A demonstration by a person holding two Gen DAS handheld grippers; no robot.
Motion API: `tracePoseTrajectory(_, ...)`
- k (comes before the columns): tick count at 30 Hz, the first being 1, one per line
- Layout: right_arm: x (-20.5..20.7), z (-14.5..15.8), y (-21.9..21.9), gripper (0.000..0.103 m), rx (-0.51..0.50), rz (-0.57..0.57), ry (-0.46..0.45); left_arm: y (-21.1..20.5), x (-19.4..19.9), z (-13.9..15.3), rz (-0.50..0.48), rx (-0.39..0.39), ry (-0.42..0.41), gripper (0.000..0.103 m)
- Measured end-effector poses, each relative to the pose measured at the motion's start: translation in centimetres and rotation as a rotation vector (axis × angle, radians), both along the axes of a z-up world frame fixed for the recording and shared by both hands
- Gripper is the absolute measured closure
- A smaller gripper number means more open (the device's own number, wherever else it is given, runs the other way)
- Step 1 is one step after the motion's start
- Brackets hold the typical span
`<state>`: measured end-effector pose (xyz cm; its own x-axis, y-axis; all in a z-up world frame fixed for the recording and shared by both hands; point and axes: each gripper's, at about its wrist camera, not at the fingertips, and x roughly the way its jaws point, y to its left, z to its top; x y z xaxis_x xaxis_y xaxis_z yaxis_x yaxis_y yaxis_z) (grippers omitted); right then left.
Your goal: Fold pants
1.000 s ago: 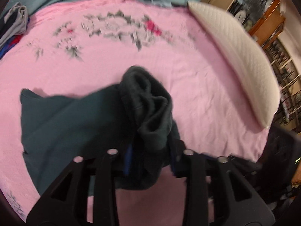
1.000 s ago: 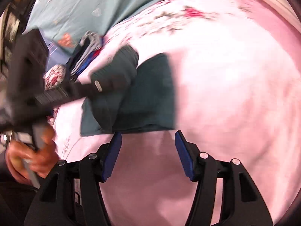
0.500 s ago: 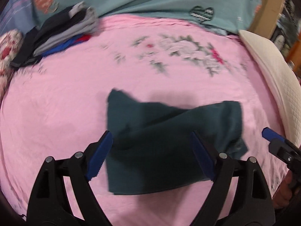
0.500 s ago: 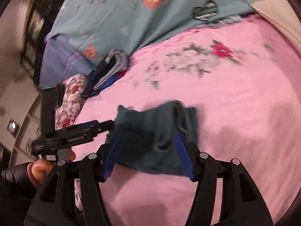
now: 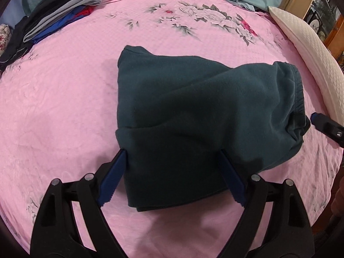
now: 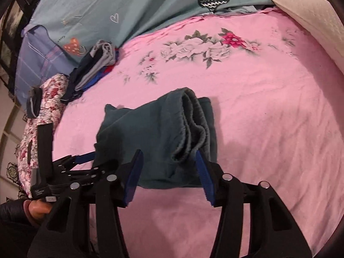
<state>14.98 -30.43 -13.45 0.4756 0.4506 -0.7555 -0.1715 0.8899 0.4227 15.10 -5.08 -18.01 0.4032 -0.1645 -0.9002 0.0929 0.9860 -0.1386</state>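
Note:
The dark teal pants (image 5: 193,120) lie folded in a thick bundle on the pink floral bedspread (image 5: 60,99). The elastic waistband (image 6: 193,120) lies on top at the right end. My left gripper (image 5: 172,161) is open, its blue pads either side of the bundle's near left edge. My right gripper (image 6: 169,163) is open, its pads straddling the waistband end. The right gripper's tip shows at the right edge of the left wrist view (image 5: 324,124); the left gripper shows at the left of the right wrist view (image 6: 73,165).
A stack of folded clothes (image 5: 56,15) sits at the far left of the bed, also in the right wrist view (image 6: 94,66). A white quilted pillow (image 5: 305,49) lies along the right side. A teal patterned blanket (image 6: 129,6) lies behind; a floral cushion (image 6: 47,107) at left.
The left gripper let go of the raised pants and opened. The pants dropped onto the bed as a folded bundle. Both open grippers moved in close around the bundle.

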Motion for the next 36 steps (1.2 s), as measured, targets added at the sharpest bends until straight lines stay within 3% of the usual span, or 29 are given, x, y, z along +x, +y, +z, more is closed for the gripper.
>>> tracePoseTrajectory(4,1.8,-1.8,1.2,0.06,-0.088,-0.035,0.031,0.7,-0.3,0.1,-0.02,-0.029,0.004,0.016)
tracePoseTrajectory(6,2.7,-3.0,1.4,0.068,-0.114,-0.055,0.062,0.8,-0.5,-0.1,-0.034,-0.032,0.009,0.016)
tracePoseTrajectory(9,2.3,-2.0,1.3,0.086,-0.146,-0.044,0.036,1.0,-0.7,0.0,-0.046,-0.039,0.008,0.016)
tracePoseTrajectory(11,1.3,-0.9,0.7,0.089,-0.142,-0.05,0.01,1.1,-0.8,0.0,-0.049,-0.045,0.008,0.016)
tracePoseTrajectory(13,0.4,-0.5,-0.3,0.089,-0.12,-0.071,0.013,1.1,-0.8,0.0,-0.053,-0.049,0.007,0.016)
tracePoseTrajectory(18,-0.5,-2.9,-1.8,0.088,-0.071,-0.121,0.116,1.3,-1.2,-0.1,-0.061,-0.056,0.018,0.016)
tracePoseTrajectory(20,-0.4,-2.2,-1.9,0.079,-0.096,-0.133,0.131,1.8,-1.5,0.0,-0.054,-0.064,0.022,0.016)
tracePoseTrajectory(23,-0.3,0.4,-1.3,0.078,-0.145,-0.143,0.074,2.7,-2.4,0.8,-0.031,-0.067,-0.011,0.016)
tracePoseTrajectory(26,0.1,4.2,1.9,0.078,-0.158,-0.022,-0.065,3.5,-3.6,1.7,-0.034,-0.072,-0.064,0.016)
tracePoseTrajectory(29,1.5,5.9,6.8,0.078,-0.119,0.158,-0.124,3.1,-4.4,1.4,-0.072,-0.051,-0.071,0.016)
tracePoseTrajectory(33,4.7,6.2,12.9,0.078,-0.108,0.359,-0.154,2.4,-5.9,0.6,-0.137,-0.009,-0.079,0.016)
tracePoseTrajectory(36,5.3,5.9,16.4,0.078,-0.08,0.534,-0.13,3.5,-7.5,0.8,-0.12,-0.007,-0.094,0.018)
